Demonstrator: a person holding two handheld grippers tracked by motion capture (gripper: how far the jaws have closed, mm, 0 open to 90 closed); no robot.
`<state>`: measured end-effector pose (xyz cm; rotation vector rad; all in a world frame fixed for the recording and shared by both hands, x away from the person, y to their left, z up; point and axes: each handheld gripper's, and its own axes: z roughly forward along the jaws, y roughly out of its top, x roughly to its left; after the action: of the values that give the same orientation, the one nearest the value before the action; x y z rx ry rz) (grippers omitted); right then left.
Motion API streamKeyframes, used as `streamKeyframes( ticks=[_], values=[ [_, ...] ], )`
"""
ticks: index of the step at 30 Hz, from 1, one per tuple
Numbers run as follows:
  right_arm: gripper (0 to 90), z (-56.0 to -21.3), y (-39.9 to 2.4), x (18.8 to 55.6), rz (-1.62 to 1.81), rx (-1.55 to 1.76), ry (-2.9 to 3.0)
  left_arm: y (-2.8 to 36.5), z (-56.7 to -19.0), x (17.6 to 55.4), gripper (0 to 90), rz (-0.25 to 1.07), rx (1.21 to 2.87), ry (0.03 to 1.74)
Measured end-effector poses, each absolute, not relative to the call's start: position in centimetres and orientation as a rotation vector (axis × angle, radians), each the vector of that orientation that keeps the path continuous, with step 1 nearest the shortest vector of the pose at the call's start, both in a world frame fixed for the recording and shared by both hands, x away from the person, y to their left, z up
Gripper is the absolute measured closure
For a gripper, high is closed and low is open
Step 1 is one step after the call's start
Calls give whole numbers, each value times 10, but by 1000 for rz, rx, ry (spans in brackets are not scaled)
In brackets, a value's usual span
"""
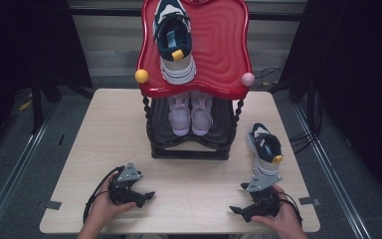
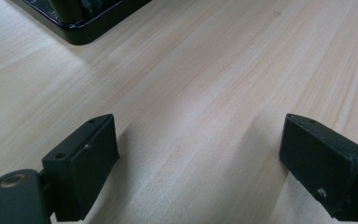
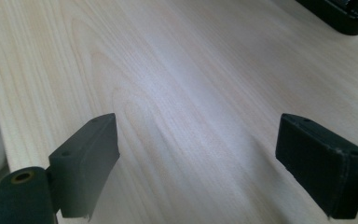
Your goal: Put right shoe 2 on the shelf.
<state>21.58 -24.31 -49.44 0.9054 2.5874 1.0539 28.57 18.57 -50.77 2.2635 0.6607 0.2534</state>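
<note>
Both hands low on table (image 1: 79, 149), left tool (image 1: 146, 195) and right tool (image 1: 236, 210) gaping

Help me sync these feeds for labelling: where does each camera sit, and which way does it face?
High view: above the person's side, looking forward and down on the table, shoe rack, loose sneaker; forearms, left gripper and right gripper show.
Left gripper view: rides the left gripper, facing bare wood; open jaws.
Right gripper view: rides the right gripper, likewise; open jaws.
Shared: both gripper views catch a corner of the rack's black base.
</note>
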Motion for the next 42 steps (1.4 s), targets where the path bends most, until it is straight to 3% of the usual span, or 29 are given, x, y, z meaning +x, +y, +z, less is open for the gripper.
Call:
streamKeyframes(
  ticks=[42],
  values=[
    [153, -388, -272, 275, 799, 763, 2757, 184, -509, 285, 79, 243, 2261, 663]
  ],
)
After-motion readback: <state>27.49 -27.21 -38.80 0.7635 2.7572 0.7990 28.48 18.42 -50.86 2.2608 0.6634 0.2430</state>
